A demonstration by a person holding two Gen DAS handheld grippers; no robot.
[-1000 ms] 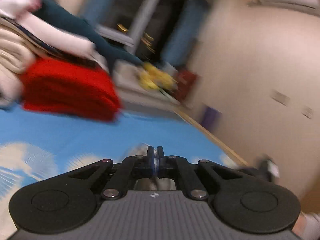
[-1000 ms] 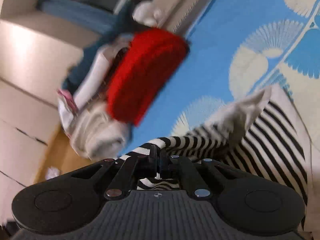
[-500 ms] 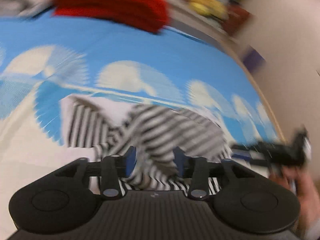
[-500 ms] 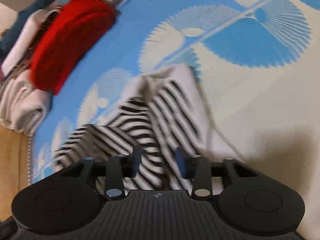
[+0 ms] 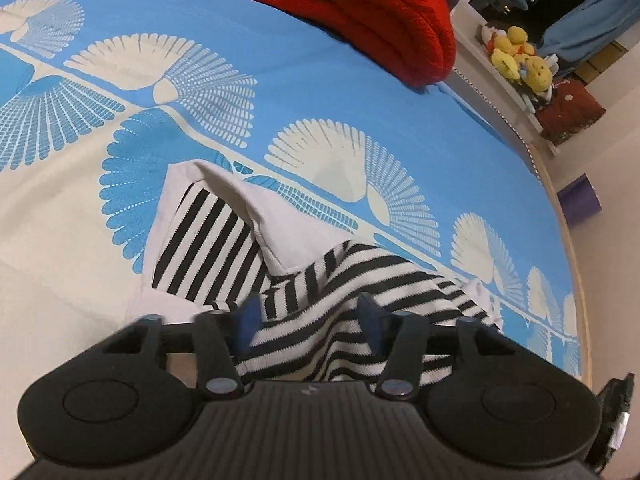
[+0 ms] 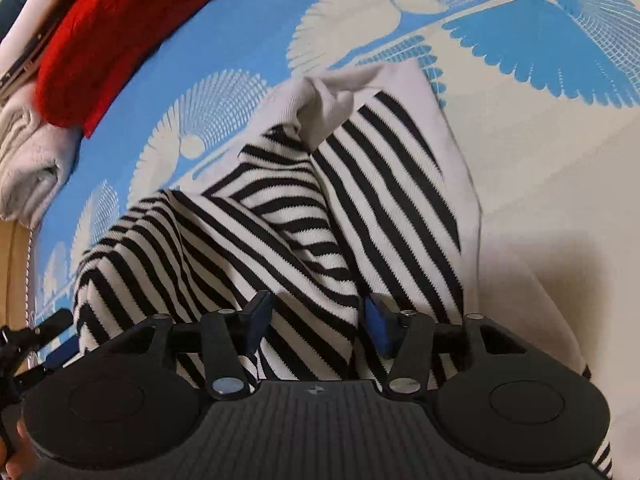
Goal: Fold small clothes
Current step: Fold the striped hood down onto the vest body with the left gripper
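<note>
A small black-and-white striped garment (image 5: 208, 240) with white edging lies rumpled on the blue and cream bed cover (image 5: 320, 80). My left gripper (image 5: 308, 320) points down over its near fold. The jaws are closing with striped cloth between the blue pads, which do not press on it. My right gripper (image 6: 318, 320) hangs over the same garment (image 6: 380, 184) from the other side. Its jaws are closing too, with a striped fold between the pads but not pinched. A white sleeve end (image 6: 332, 96) sticks up at the garment's far side.
A folded red knit (image 5: 360, 12) lies at the far edge of the bed, beside a pile of pale folded clothes (image 6: 28, 160). Yellow plush toys (image 5: 520, 56) sit on a shelf beyond the bed. A wooden bed rim (image 5: 576, 280) runs along the right.
Both grippers tipped down from looking across the room onto the striped garment. Both went from shut to wide apart, and now stand a little narrower.
</note>
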